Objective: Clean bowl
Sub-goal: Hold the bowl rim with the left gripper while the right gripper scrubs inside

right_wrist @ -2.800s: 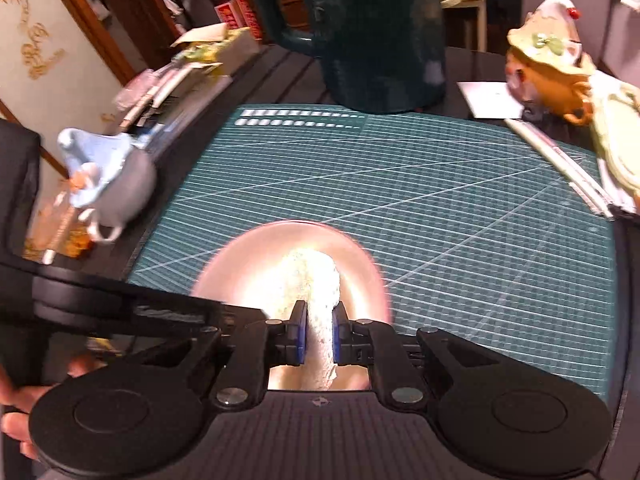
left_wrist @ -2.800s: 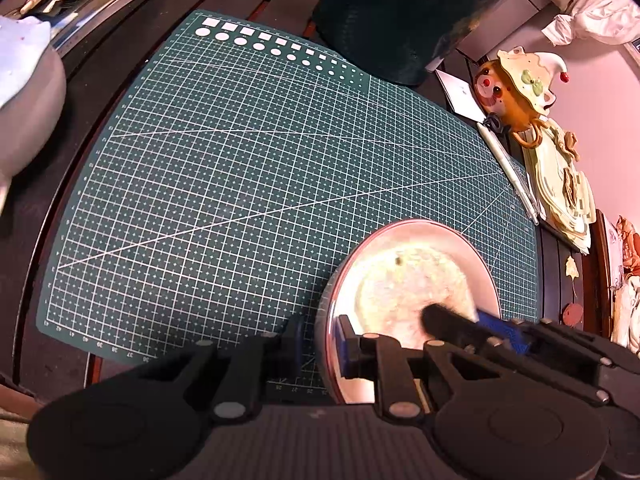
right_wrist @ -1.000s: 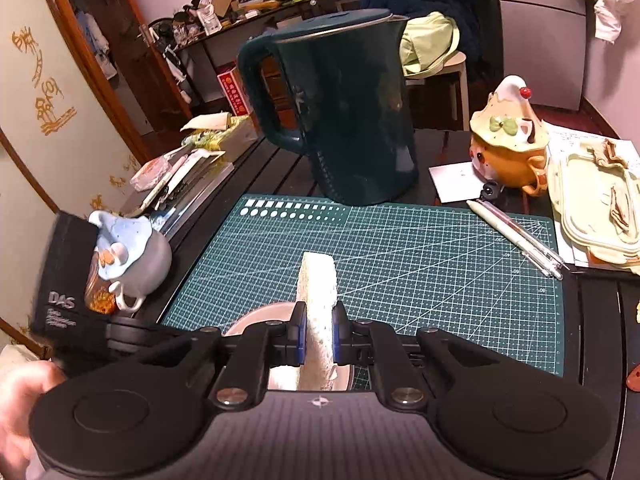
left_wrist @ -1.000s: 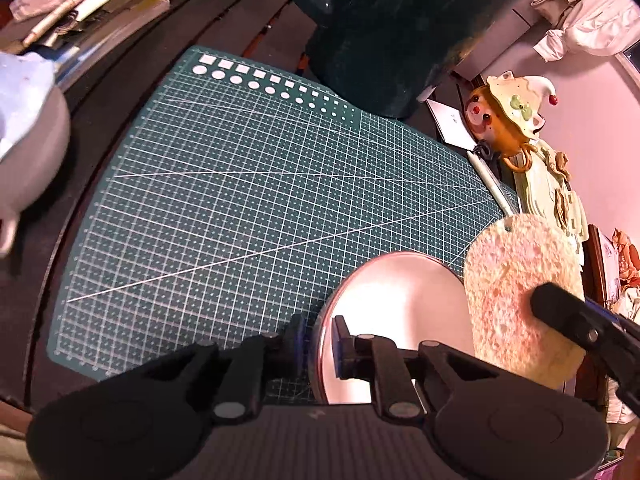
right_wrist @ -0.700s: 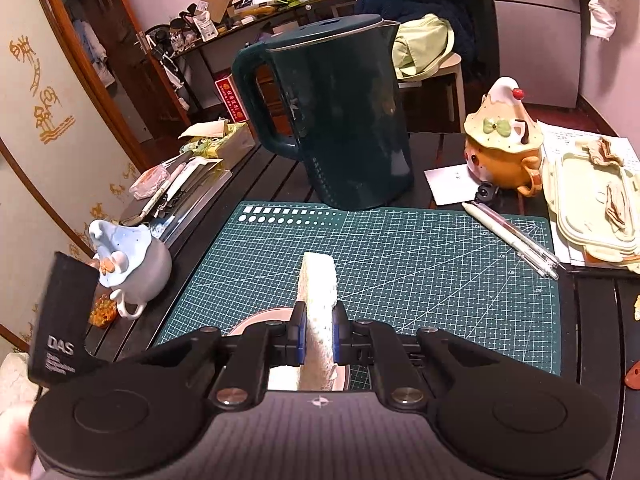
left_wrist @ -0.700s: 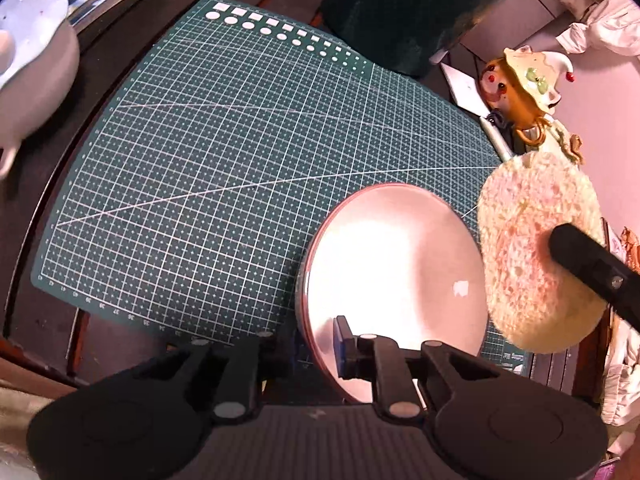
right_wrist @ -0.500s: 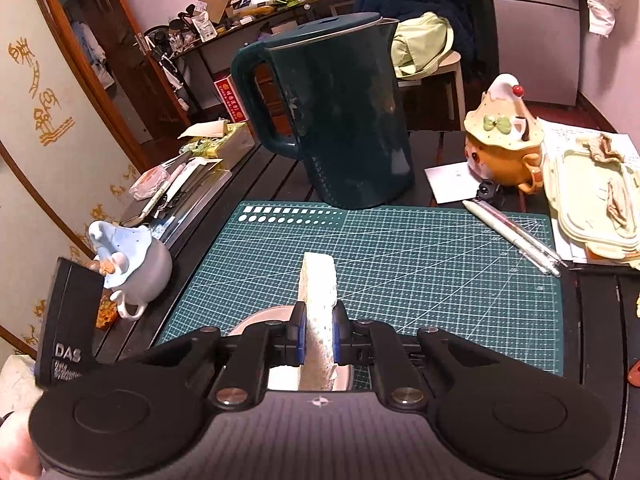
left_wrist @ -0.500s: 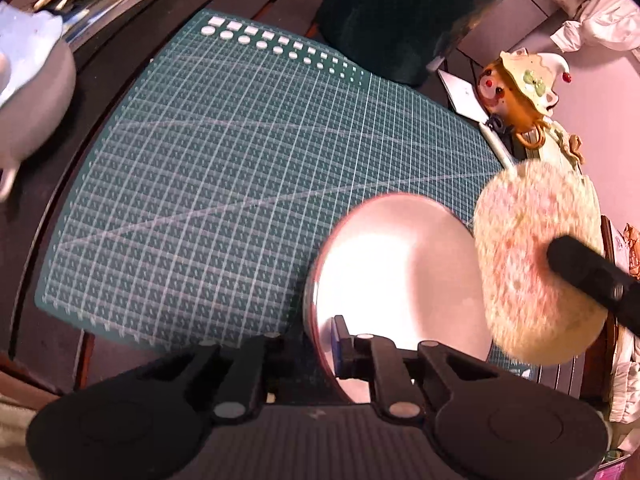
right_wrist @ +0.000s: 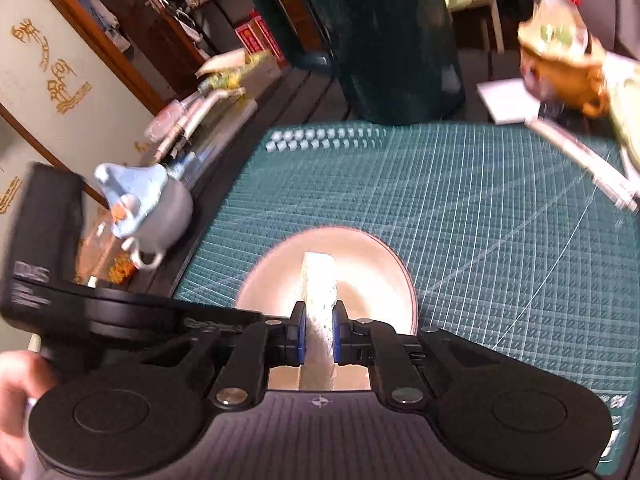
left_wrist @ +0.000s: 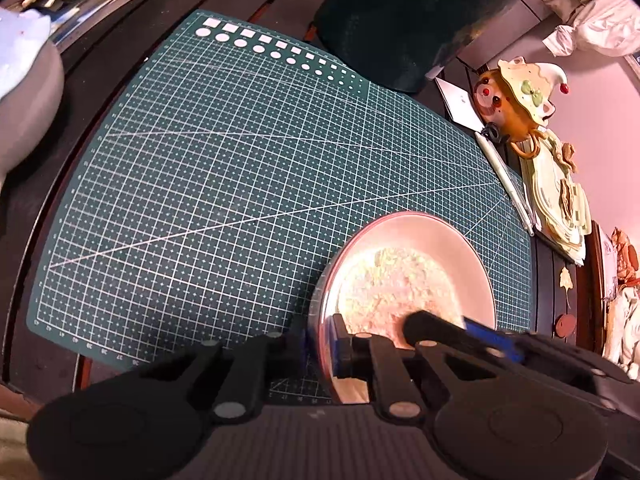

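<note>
The bowl (left_wrist: 460,248) sits on the near right part of the green cutting mat (left_wrist: 240,184), which lies on the dark counter (left_wrist: 256,4). It looks like glazed ceramic or smooth plastic: rigid, shallow, pale pink with a thin rim, probably light enough to skate on the mat when rubbed, and slick if wet. If it is ceramic, a knock on the rim could chip it. The rim is the natural place to take hold, and the left gripper (left_wrist: 322,354) does that: its fingers (left_wrist: 344,344) are clenched on the bowl's near left edge, one inside the wall and one outside, which pins the bowl against sliding.

Inside the bowl lies the sponge (left_wrist: 394,292), a pale, porous, soft oval that will squash and bend under pressure. It is best gripped by its near end so the broad face is free to wipe. The right gripper (right_wrist: 319,332) holds it so, its blue-padded fingers (right_wrist: 299,332) pinching the sponge edge-on, with the far end of the sponge down in the bowl's middle.

Farther out, a dark green kettle (right_wrist: 384,40) stands at the far edge of the mat, an orange figurine pot (left_wrist: 516,100) and pens (left_wrist: 508,184) to the right, a grey-blue creamer (right_wrist: 148,208) to the left.
</note>
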`<state>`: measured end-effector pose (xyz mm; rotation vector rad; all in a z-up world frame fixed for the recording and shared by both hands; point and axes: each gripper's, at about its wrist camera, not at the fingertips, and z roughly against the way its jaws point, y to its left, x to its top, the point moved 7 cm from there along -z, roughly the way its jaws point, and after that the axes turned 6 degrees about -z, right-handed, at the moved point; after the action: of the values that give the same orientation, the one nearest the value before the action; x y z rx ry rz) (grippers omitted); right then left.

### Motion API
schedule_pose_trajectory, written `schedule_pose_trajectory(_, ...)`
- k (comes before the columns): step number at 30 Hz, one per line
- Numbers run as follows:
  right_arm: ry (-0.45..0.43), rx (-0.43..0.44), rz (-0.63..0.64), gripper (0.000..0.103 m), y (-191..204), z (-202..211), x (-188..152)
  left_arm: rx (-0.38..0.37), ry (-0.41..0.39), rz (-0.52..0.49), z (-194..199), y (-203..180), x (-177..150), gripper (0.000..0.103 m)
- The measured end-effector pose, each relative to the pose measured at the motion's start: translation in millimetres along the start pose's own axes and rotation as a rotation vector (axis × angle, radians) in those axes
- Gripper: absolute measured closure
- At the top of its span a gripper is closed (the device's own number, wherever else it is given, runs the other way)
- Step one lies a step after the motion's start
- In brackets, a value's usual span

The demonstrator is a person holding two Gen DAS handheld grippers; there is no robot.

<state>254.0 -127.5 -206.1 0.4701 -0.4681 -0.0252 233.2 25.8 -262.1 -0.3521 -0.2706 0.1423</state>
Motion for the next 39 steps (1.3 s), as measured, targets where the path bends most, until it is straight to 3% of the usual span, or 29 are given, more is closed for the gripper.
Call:
schedule_pose_trajectory(3, 0.003, -0.045, 0.007, 0.092, -5, -3, -1, 0.000, -0.001, -0.001, 0, 0, 0, 0.091)
schedule_pose_trajectory(5, -0.042, -0.138, 0.085, 0.093, 1, 4, 0, 0.001, 0.000, -0.002, 0, 1, 1, 0.091)
schedule_pose_trajectory(13, -0.186, -0.270, 0.211, 0.093, 13, 38, 12, 0.000, 0.002, 0.001, -2, 2, 3, 0.090)
schedule_pose_trajectory(15, -0.222, -0.258, 0.190, 0.093, 12, 50, 19, 0.000, 0.003, 0.003, -2, 3, 2, 0.090)
schedule_pose_trajectory(18, -0.232, -0.160, 0.118, 0.093, 7, 63, 27, 0.003, 0.002, 0.001, -2, 2, 2, 0.089)
schedule_pose_trajectory(21, -0.181, -0.062, 0.059, 0.093, 6, 54, 25, 0.003, 0.003, 0.003, -2, 3, 2, 0.089)
schedule_pose_trajectory(28, -0.035, -0.028, 0.012, 0.093, 3, 2, 9, -0.005, 0.008, 0.011, -3, 4, 1, 0.089)
schedule_pose_trajectory(32, -0.023, -0.101, 0.036, 0.093, -2, -9, 4, -0.008, 0.010, 0.014, -3, 5, 1, 0.088)
schedule_pose_trajectory(36, -0.076, -0.206, 0.108, 0.094, 1, 4, 8, -0.011, 0.011, 0.002, -1, 10, -1, 0.087)
schedule_pose_trajectory(39, -0.122, -0.236, 0.146, 0.093, 6, 20, 11, -0.010, 0.012, 0.002, 0, 12, -2, 0.087)
